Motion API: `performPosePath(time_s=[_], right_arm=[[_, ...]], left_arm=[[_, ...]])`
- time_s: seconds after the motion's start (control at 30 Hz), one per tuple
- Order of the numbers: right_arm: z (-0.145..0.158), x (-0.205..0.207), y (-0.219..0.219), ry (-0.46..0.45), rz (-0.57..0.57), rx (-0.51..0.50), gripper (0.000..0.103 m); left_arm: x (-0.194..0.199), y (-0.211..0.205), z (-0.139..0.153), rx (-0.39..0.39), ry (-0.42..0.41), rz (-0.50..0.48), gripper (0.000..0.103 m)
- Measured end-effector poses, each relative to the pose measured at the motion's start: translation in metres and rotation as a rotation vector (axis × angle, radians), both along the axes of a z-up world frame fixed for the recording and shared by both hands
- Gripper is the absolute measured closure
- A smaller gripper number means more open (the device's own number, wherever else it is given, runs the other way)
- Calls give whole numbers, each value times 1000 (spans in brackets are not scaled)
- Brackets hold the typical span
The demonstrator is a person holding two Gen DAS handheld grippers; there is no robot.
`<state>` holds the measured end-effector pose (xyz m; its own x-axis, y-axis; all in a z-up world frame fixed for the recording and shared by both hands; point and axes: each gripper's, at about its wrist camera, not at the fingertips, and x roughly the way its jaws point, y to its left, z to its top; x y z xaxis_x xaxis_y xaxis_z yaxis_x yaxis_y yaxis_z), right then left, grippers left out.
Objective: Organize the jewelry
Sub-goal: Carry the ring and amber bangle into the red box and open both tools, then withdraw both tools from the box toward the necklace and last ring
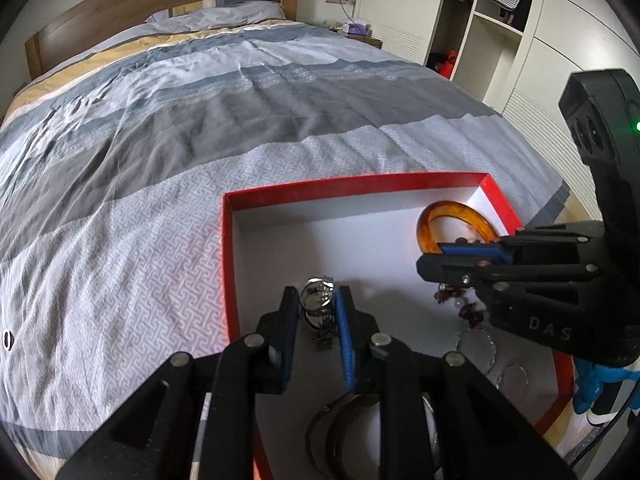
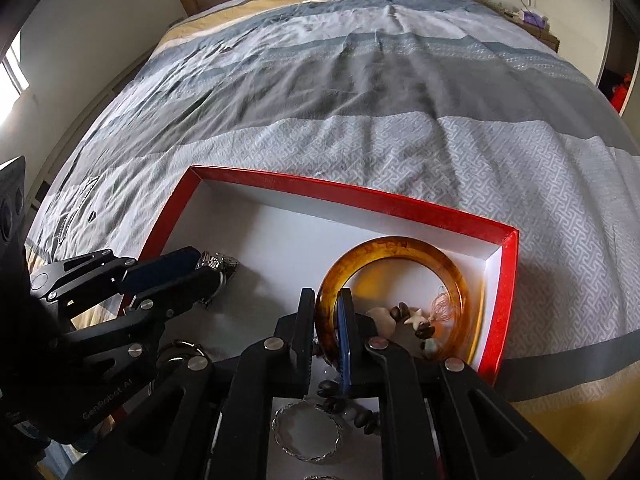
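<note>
A red-rimmed white box (image 1: 340, 182) (image 2: 360, 194) lies on the bed. My left gripper (image 1: 318, 304) (image 2: 208, 270) is shut on a silver metal watch (image 1: 318, 300) (image 2: 218, 262) over the box's left part. My right gripper (image 2: 326, 312) (image 1: 430, 256) is shut on the rim of an amber bangle (image 2: 400, 250) (image 1: 452, 210) near the box's far right corner. A dark bead bracelet with shells (image 2: 412, 318) (image 1: 460, 300) lies inside the bangle's ring. Thin silver hoops (image 2: 306, 432) (image 1: 476, 344) and brown bangles (image 1: 332, 432) lie in the near part of the box.
The bed's striped grey, white and yellow cover (image 1: 200, 120) (image 2: 360, 80) stretches beyond the box to a wooden headboard (image 1: 160, 4). A white wardrobe (image 1: 500, 20) stands to the right. A small dark object (image 1: 7, 339) lies on the cover at far left.
</note>
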<state>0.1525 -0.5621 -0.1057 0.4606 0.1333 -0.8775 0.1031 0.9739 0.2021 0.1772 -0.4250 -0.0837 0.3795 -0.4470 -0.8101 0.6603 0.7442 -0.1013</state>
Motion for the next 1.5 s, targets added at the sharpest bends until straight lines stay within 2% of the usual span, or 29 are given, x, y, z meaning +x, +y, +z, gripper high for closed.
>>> performPosePath(time_s=[0.13, 0.2, 0.33, 0.47, 0.6, 0.77, 0.97, 1.1, 1.5], right_arm=[[0, -2, -1, 5, -8, 4, 91], [1, -3, -1, 6, -14, 8, 88], [5, -8, 1, 3, -14, 1, 75], [12, -16, 0, -9, -29, -5, 71], [22, -27, -1, -28, -55, 2, 69], [38, -48, 2, -59, -83, 9, 69], [60, -80, 13, -106, -133, 25, 68], [76, -105, 27, -137, -160, 23, 67], [117, -173, 84, -213, -214, 21, 62]], left_arm=[[-1, 1, 0, 2, 3, -4, 83], [-1, 2, 0, -2, 13, -3, 84], [-3, 4, 1, -6, 25, -11, 83], [-7, 9, 3, -13, 38, -9, 81], [-14, 16, 8, -23, 49, -15, 72], [-28, 30, 19, -36, 50, -20, 72], [-56, 55, 45, -39, 18, -2, 71], [-76, 77, 65, -32, -20, 33, 62], [-134, 160, 116, -9, -146, 148, 57]])
